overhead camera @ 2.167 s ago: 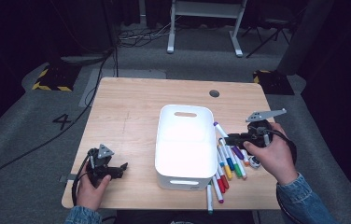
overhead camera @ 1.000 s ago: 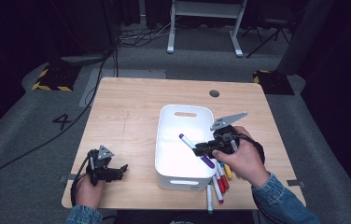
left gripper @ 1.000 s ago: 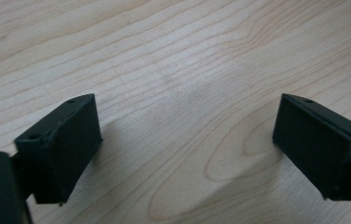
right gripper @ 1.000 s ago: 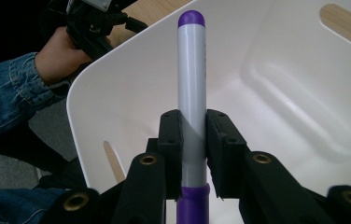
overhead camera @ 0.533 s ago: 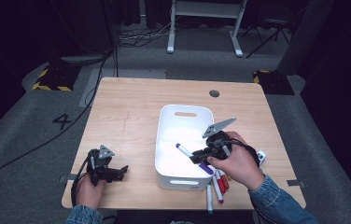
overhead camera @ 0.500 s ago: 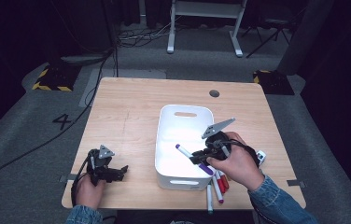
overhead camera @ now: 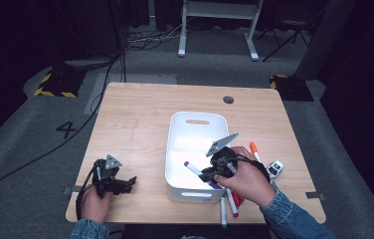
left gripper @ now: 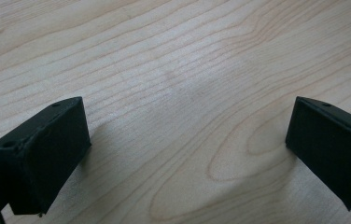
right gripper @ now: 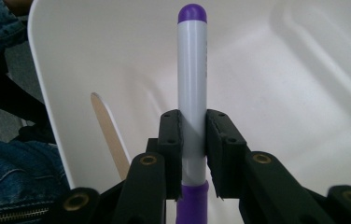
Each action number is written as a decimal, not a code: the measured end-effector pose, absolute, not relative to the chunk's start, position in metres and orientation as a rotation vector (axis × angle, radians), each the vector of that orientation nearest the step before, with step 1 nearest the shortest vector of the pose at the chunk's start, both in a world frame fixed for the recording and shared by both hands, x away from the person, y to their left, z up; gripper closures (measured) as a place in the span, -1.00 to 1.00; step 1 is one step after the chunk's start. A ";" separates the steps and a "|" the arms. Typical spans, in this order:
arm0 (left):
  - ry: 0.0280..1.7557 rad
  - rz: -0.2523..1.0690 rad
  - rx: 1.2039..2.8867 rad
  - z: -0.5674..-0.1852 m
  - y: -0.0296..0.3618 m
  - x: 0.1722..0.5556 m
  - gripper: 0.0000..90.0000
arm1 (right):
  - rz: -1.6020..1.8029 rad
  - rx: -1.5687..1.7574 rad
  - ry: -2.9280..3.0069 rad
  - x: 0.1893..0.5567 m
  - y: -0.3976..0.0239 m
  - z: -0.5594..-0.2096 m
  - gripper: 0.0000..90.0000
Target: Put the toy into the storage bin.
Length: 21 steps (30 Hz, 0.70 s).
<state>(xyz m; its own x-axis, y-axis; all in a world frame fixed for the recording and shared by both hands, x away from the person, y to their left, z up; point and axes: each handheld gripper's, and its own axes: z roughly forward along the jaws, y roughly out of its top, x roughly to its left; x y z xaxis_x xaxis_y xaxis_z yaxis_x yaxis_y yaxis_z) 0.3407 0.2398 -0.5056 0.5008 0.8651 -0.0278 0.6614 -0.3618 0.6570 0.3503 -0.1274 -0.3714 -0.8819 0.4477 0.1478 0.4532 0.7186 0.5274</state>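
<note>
Carrying the first marker into the bin, with the rest still out on the desk.

High view: the right hand-held gripper (overhead camera: 210, 175) holds a purple marker (overhead camera: 193, 170) low over the near end of the white bin (overhead camera: 195, 117), which looks otherwise bare inside; several loose markers (overhead camera: 231, 201) lie on the desk (overhead camera: 135, 114) just right of the bin, so most of the job is left. Left gripper view: the left hand-held gripper (left gripper: 183, 154) hangs wide over bare wood, holding nothing. Right gripper view: the jaws pinch the marker's white barrel, cap pointing into the bin.
</note>
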 end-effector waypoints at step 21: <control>1.246 0.435 2.136 -0.506 0.240 0.341 -1.00 | -1.172 -0.893 -2.848 0.350 -0.166 -0.347 0.34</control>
<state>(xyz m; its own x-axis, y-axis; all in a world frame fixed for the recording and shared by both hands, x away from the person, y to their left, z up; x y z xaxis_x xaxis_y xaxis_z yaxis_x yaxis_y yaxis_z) 0.3406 0.2399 -0.5056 0.5004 0.8654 -0.0265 0.6612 -0.3622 0.6570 0.3504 -0.1658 -0.3469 -0.8429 0.5181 0.1455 0.4704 0.5782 0.6666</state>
